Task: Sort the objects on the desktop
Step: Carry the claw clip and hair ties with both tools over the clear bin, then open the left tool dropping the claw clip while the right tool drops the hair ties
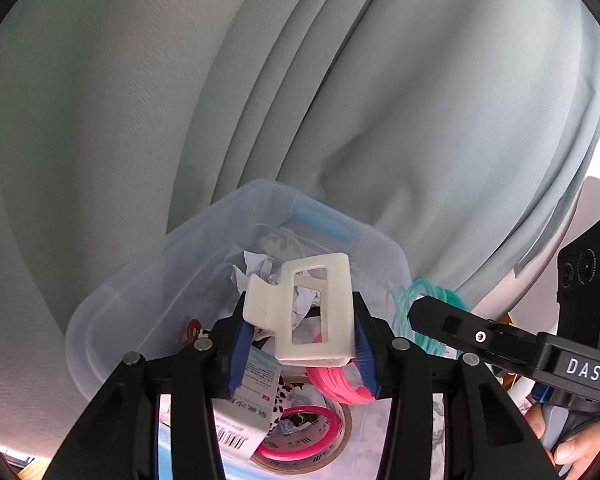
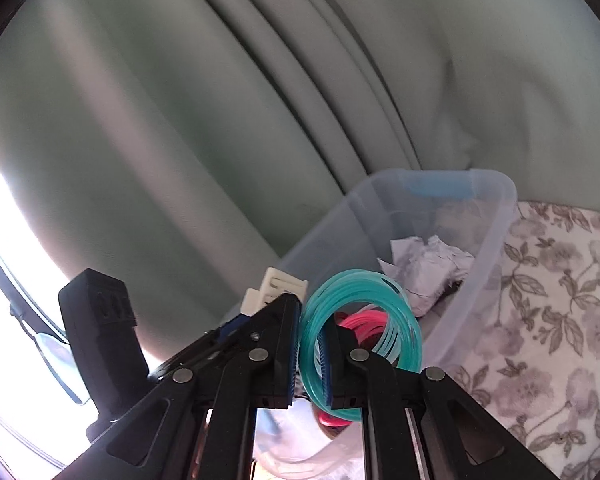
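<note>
My left gripper (image 1: 300,332) is shut on a white plastic clip (image 1: 312,304), held upright between its blue pads above a clear plastic bin (image 1: 112,292). Inside the bin lie crumpled paper (image 1: 256,268), a pink coil (image 1: 340,384), a pink-lined tape roll (image 1: 308,440) and a barcoded box (image 1: 244,412). My right gripper (image 2: 314,356) is shut on a teal coil (image 2: 356,284), just left of the bin (image 2: 496,216), close beside the left gripper. In the left wrist view the right gripper (image 1: 428,316) reaches in from the right with the teal coil (image 1: 408,300). The clip (image 2: 272,284) peeks past the right gripper's left finger.
A grey-green curtain (image 1: 140,80) hangs close behind the bin. A floral cloth (image 2: 540,320) covers the surface to the bin's right. The left gripper's black housing (image 2: 100,332) stands at the left, and a person's hand (image 1: 572,452) holds the right gripper's handle.
</note>
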Tool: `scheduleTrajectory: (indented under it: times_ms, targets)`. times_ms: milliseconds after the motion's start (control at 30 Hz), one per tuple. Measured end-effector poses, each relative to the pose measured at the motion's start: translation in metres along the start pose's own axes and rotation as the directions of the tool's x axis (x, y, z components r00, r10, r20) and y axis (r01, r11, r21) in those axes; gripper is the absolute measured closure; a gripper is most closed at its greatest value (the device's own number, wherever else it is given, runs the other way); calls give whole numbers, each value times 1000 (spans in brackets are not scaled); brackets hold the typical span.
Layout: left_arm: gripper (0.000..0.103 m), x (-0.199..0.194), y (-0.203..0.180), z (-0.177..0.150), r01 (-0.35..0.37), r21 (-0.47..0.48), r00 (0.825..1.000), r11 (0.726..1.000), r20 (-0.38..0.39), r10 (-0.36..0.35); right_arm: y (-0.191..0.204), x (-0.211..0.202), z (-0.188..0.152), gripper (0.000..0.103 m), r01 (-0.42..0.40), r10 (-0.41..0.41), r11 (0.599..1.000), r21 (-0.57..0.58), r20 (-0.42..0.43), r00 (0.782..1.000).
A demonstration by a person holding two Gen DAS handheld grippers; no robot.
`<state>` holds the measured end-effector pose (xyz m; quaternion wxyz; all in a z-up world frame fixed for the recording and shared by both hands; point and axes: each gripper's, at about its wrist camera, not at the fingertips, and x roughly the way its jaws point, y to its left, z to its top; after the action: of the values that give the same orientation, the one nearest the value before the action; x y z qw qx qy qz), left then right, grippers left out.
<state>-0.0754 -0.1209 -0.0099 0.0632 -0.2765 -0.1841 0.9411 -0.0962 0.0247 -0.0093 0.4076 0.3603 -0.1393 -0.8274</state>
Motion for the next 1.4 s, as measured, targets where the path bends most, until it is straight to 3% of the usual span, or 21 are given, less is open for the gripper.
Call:
scheduleTrajectory:
  times_ms: [433,700,1000,1067,1133,1300,1400]
  targets:
    - [56,28,4,5,-35,15,998,999,-49,35,-11,13,-3,89,27,-27,1000,14,-57,998]
    - [56,16,8,3,-61,17,996,998,-57,61,7,13,17,89,26,-28,998,-54,-51,998]
    - [56,15,11,4,-88,22,994,996,-56,90,6,23,12,89,78,-86,995,-64,-124,989]
    - [55,15,9,3,-93,29,994,995,-58,94,5,22,9,84,90,-98,994,-65,-134,986]
    - [54,13,10,4,-97,31,993,995,-58,98,5,21,6,71,102,-111,993,-66,-143,983]
    - [48,11,8,6,-107,32,993,994,-57,108,3,18,-1,65,132,-142,989,-68,-167,976]
    - [45,7,9,6,-113,32,992,993,-57,114,6,12,-2,56,145,-157,986,-85,-157,975]
